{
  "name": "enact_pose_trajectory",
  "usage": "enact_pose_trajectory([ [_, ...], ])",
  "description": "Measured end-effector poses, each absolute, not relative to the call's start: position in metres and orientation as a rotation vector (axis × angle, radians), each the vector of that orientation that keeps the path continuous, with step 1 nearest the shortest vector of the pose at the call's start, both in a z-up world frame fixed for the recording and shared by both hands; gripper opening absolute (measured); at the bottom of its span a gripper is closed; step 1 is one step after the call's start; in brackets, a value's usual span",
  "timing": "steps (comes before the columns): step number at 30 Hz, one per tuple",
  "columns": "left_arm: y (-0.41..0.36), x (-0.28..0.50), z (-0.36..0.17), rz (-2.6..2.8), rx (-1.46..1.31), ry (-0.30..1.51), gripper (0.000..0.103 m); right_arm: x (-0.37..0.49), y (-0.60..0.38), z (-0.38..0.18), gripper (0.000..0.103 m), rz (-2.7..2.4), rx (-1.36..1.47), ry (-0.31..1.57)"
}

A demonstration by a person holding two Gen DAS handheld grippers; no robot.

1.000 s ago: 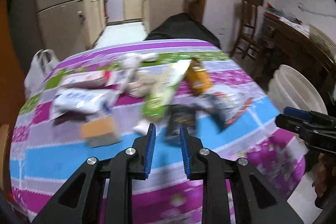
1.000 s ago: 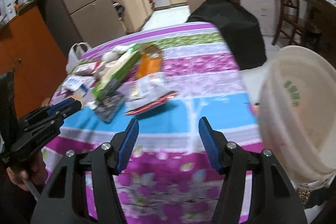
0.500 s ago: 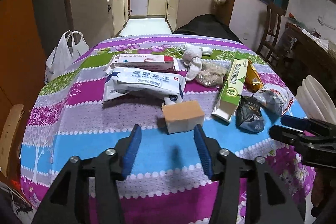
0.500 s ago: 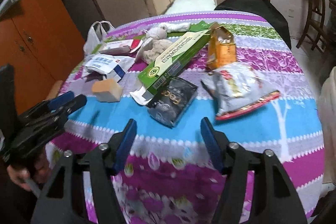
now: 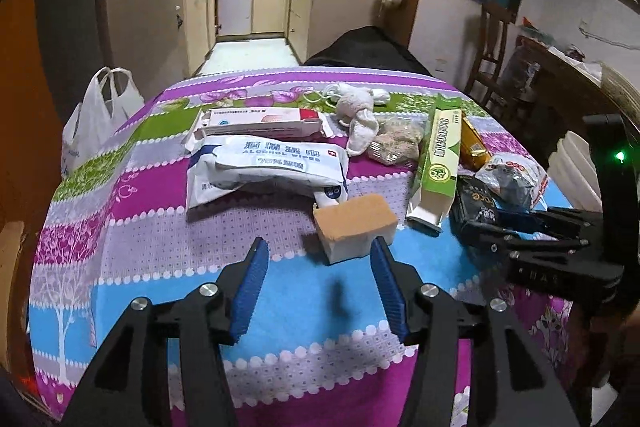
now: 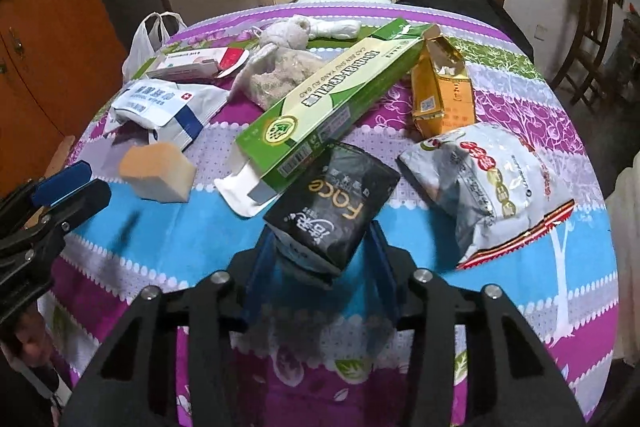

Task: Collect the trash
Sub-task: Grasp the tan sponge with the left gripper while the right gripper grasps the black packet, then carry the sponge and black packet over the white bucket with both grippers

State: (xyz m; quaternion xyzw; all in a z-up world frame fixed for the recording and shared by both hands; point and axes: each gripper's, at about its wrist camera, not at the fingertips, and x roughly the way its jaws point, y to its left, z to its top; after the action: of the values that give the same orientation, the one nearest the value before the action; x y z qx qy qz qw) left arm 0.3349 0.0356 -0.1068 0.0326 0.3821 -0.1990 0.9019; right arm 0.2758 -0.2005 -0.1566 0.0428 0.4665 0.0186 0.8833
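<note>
Trash lies on a round table with a patterned cloth (image 5: pixel 160 247). My left gripper (image 5: pixel 318 257) is open, its jaws just short of an orange-topped sponge block (image 5: pixel 354 227). My right gripper (image 6: pixel 324 239) is open, its jaws on either side of the near end of a black "FACE" packet (image 6: pixel 334 203), which lies on the cloth. Beside it are a long green box (image 6: pixel 320 107), an orange carton (image 6: pixel 440 91), a grey snack bag (image 6: pixel 484 183), a white alcohol-wipes pack (image 5: pixel 264 171) and a white-and-red box (image 5: pixel 260 121).
A soft toy (image 5: pixel 358 111) and a clear bag of grains (image 5: pixel 394 143) lie at the table's far side. A white plastic bag (image 5: pixel 94 119) stands left of the table. A stack of white tubs (image 5: pixel 572 167) and a wooden chair (image 5: pixel 492 55) are on the right.
Both grippers moved forward over the table. The left jaws opened wider and came up to the sponge. The right jaws now straddle the black packet's near end.
</note>
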Motion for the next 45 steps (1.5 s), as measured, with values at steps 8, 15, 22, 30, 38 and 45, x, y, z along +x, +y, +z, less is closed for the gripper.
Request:
enact_pose_trajectory([
  [8,0.024,0.343,-0.11,-0.446,0.034,0.818,0.054,0.245,-0.216,-0.149,0.025,0.087,0.1,0.941],
  [15,0.001,0.358,-0.126,-0.381,0.029,0.864,0.062,0.221,-0.234,-0.15,0.025,0.099,0.14,0.946],
  [22,-0.011,0.374,-0.138,-0.329,0.023,0.88,0.064,0.218,-0.234,-0.149,0.025,0.119,0.151,0.941],
  [30,-0.007,0.36,-0.136,-0.319,0.031,0.863,0.052,0.212,-0.229,-0.141,0.025,0.155,0.144,0.918],
  [38,-0.008,0.325,-0.116,-0.319,0.051,0.842,0.052,0.203,-0.227,-0.132,0.025,0.158,0.126,0.895],
  [45,-0.032,0.305,-0.092,-0.321,0.091,0.786,0.051,0.186,-0.238,-0.109,0.025,0.12,0.113,0.834],
])
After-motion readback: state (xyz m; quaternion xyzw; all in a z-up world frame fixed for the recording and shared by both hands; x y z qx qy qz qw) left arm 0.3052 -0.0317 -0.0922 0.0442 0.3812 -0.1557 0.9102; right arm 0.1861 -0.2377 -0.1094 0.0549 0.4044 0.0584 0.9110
